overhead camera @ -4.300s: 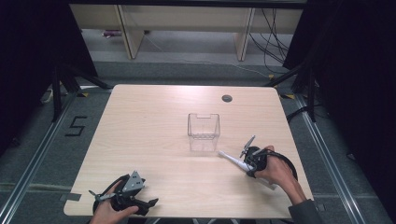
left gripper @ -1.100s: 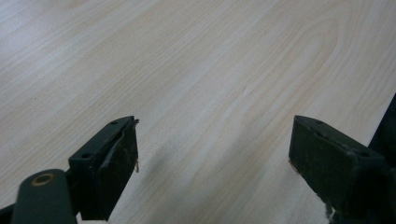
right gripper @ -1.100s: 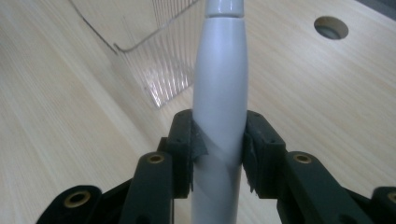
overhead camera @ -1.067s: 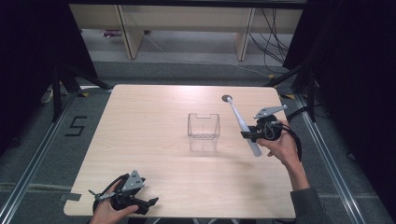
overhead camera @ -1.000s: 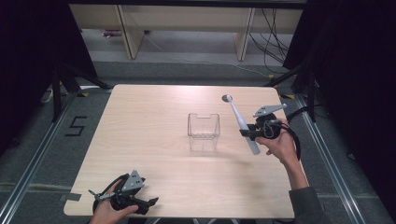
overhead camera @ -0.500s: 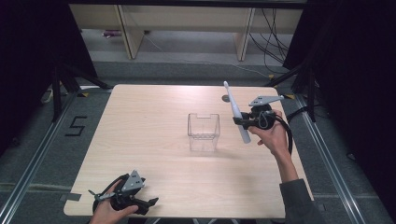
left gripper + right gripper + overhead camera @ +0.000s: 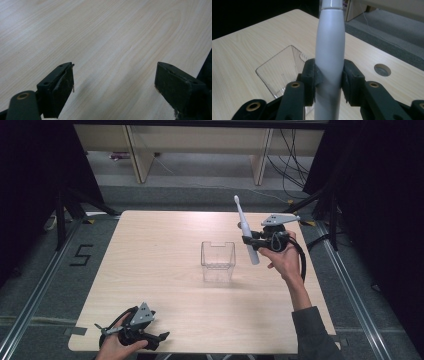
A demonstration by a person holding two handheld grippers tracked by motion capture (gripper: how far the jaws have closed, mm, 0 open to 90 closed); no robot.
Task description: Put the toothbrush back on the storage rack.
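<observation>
A white electric toothbrush (image 7: 246, 231) is held nearly upright above the table, brush head up, to the right of a clear plastic container (image 7: 218, 260). My right gripper (image 7: 248, 240) is shut on its thick handle (image 7: 329, 60), and both black pads press its sides. In the right gripper view the clear container (image 7: 283, 71) lies below and to the left of the jaws. My left gripper (image 7: 159, 340) rests at the table's near left corner, open, with bare wood between its fingers (image 7: 60, 87).
The light wooden table (image 7: 150, 250) has a round hole (image 7: 382, 69) near its far right edge. Shelving legs and cables stand on the floor beyond the far edge. Metal rails run along both sides of the table.
My right gripper has risen and moved left toward the container, carrying the toothbrush. The toothbrush has swung from slanted to nearly upright. The left gripper has stayed still.
</observation>
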